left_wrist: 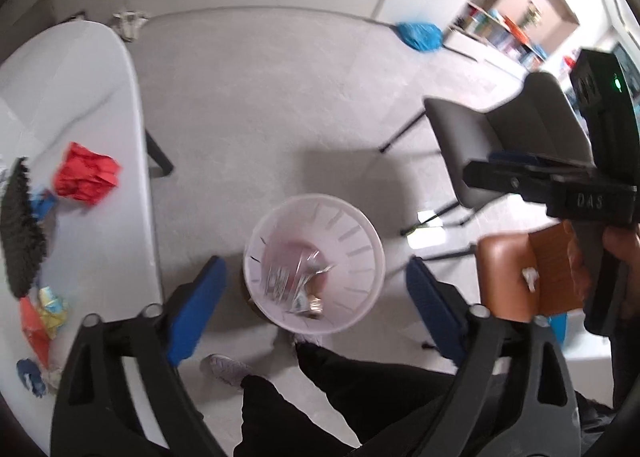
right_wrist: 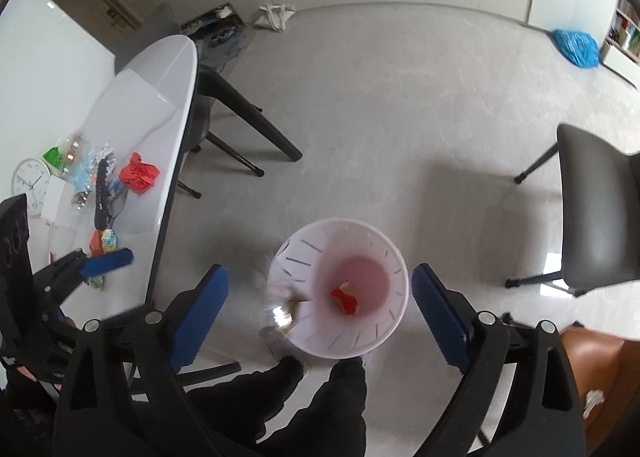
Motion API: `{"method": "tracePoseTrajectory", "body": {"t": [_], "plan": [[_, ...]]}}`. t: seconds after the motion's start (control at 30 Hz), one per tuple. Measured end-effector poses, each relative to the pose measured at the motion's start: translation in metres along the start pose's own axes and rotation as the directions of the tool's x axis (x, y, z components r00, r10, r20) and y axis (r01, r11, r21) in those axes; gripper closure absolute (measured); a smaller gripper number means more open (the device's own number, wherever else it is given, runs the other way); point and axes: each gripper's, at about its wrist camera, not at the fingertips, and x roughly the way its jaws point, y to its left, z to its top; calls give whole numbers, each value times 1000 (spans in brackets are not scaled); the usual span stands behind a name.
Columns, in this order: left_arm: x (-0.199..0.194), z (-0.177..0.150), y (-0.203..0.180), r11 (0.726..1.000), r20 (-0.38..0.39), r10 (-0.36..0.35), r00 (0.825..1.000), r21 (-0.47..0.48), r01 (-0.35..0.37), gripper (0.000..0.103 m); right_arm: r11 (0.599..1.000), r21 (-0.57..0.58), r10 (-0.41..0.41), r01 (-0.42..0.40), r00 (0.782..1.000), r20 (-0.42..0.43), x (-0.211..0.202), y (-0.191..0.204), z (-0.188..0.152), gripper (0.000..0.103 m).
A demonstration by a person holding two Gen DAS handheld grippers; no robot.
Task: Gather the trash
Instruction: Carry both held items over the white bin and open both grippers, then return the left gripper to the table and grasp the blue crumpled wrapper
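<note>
While the letters "DAS" stand on the right gripper (left_wrist: pixel 516 177), both it and the left gripper (left_wrist: pixel 316 297) are wide open and hold nothing above the white bin (right_wrist: pixel 340 297). Blurred wrappers (left_wrist: pixel 296 281) lie inside; more trash (right_wrist: pixel 138 173) stays on the table (right_wrist: pixel 160 97).

You have a white wall clock (right_wrist: pixel 29 179) lying flat near the tabletop's (right_wrist: pixel 160 89) left edge, with a white card (right_wrist: pixel 58 203) just beside it. A black toothed strip (right_wrist: pixel 102 193) lies along the tabletop among the clutter. On the floor (right_wrist: pixel 380 105), a grey chair (right_wrist: pixel 596 209) stands to your right and a brown leather seat (left_wrist: pixel 504 277) sits nearer you, a white scrap on it. By the far wall you see a white tote bag (right_wrist: pixel 276 17), a blue plastic bag (right_wrist: pixel 576 47), and a bookshelf (left_wrist: pixel 516 5) beyond it.
</note>
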Motion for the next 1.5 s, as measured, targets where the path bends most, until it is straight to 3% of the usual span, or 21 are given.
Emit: {"method": "tracePoseTrajectory", "body": {"t": [0.33, 0.5, 0.57, 0.73, 0.93, 1.13, 1.37, 1.5], "plan": [[-32, 0, 22, 983, 63, 116, 991, -153, -105, 13, 989, -147, 16, -11, 999, 30, -7, 30, 15, 2], [-57, -10, 45, 952, 78, 207, 975, -247, -183, 13, 974, -218, 67, -60, 997, 27, 1, 60, 20, 2], [-68, -18, 59, 932, 85, 251, 964, -292, -217, 12, 960, -263, 96, -90, 995, 12, 6, 79, 23, 2], [-107, -57, 114, 843, 73, 384, 921, -434, -317, 12, 913, -384, 139, -135, 990, -16, 13, 132, 29, 2], [-127, -114, 186, 750, 21, 454, 891, -548, -370, 12, 873, -467, 151, -138, 989, -11, 21, 194, 29, 3], [-113, -145, 239, 729, -38, 453, 891, -560, -394, 12, 875, -444, 199, -193, 979, -33, 28, 238, 26, 2], [-74, -157, 273, 751, -76, 412, 908, -536, -386, 21, 859, -482, 169, -171, 984, -48, 39, 284, 17, 2], [-58, -159, 289, 759, -92, 354, 931, -554, -343, 41, 848, -503, 149, -164, 986, -69, 47, 301, 9, 2]]}}
